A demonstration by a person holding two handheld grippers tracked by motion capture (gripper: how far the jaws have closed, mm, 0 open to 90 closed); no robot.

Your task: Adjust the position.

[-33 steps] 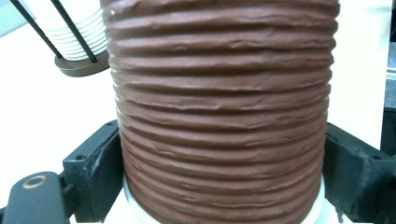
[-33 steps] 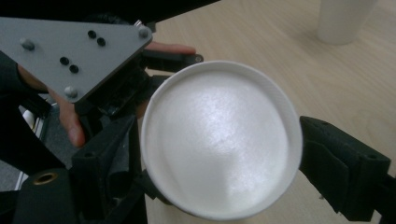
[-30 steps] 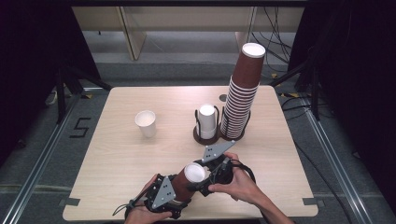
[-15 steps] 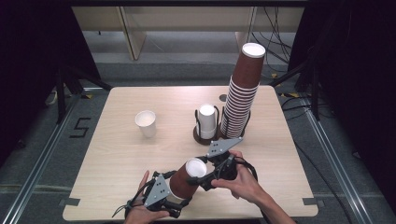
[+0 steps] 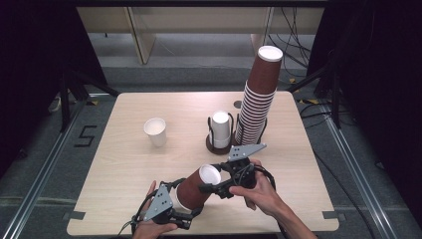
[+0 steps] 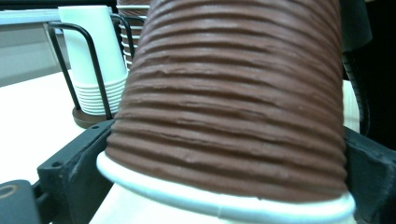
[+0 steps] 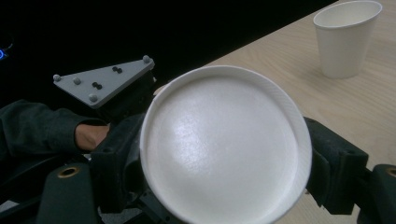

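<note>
High view: near the table's (image 5: pixel 124 164) front edge, the left gripper (image 5: pixel 185 211) and right gripper (image 5: pixel 215 189) both clamp a tilted brown ribbed cup (image 5: pixel 196 186).

Left gripper view: jaws flank its ribbed wall (image 6: pixel 233 102) above a white rim.

Right gripper view: jaws pinch its white base (image 7: pixel 226 144).

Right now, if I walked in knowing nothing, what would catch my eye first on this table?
Probably the tall leaning tower of brown cups at the table's far right, beside a wire holder of white cups. Near the front edge, the left gripper and right gripper both clasp one brown cup lying tilted between them. A lone white cup stands upright to the left.
</note>
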